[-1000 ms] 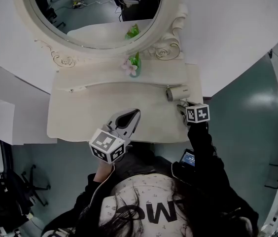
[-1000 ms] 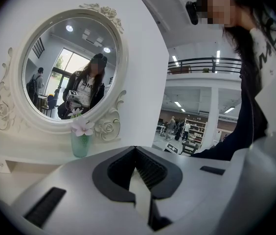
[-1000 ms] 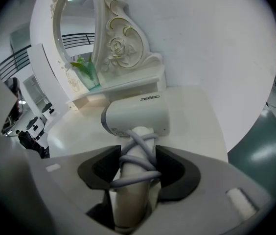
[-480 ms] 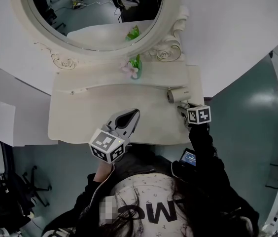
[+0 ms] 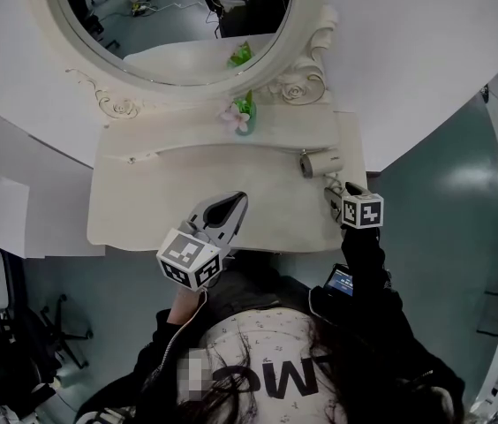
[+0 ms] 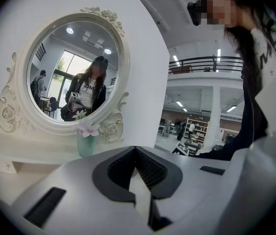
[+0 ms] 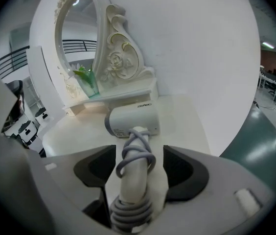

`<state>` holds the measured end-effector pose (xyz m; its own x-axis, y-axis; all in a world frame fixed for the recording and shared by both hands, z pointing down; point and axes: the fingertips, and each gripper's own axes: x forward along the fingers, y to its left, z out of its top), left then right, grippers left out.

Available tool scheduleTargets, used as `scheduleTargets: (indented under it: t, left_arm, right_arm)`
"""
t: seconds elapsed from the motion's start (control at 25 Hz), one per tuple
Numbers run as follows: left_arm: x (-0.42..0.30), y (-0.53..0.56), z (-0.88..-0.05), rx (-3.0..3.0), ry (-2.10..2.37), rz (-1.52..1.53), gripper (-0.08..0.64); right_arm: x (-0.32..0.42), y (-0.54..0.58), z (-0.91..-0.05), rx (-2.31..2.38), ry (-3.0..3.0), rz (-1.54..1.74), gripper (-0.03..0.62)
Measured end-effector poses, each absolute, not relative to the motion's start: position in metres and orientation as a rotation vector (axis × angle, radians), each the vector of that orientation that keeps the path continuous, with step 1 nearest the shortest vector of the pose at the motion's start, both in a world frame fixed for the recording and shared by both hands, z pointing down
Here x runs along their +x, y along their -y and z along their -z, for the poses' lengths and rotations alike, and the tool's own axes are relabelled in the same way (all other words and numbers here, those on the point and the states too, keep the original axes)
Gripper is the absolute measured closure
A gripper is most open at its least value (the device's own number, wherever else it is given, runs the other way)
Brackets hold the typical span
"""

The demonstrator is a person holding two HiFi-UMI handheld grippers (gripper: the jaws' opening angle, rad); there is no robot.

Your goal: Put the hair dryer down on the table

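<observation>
Right tool [image 7: 138,156]: released; its jaws have just been opening and stand wide, one on each side of the dryer handle. The pads do not press on it.
Left tool [image 6: 135,151]: clenched on nothing, jaws together, held over the near edge of the desk and well apart from the right tool.
Dryer [image 7: 133,121]: lies on the desk [image 7: 189,121] directly ahead of the right tool. Its body is at the far end, and the handle runs back toward the tool and passes between the jaws.
Cord [image 7: 130,210]: wound around the handle, with a thicker coil at the end nearest the tool.
Beyond the dryer: a shelf with a green vase [image 7: 91,84] and the mirror frame, ahead and to the left of the right tool.
Step in hand: I judge this is the letting go; the dryer seems to rest on the desk by its own weight.
Next move: probably to draw the right tool straight back along the handle with the jaws wide, so no pad catches the cord coil.
Risk: the desk edge is just right of the tool, so a sideways drag could push the dryer off.
</observation>
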<state>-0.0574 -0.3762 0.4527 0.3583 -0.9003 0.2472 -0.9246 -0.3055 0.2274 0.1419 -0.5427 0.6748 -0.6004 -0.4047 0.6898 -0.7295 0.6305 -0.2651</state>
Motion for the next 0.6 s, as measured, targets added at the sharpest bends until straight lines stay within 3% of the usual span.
scheduleTargets:
  t: [0.6]
  left_arm:
    - [-0.02, 0.34, -0.46, 2.314, 1.57, -0.097, 0.563]
  right_arm:
    - [0.144, 0.455, -0.536, 0.902, 2.674, -0.681, 0.295]
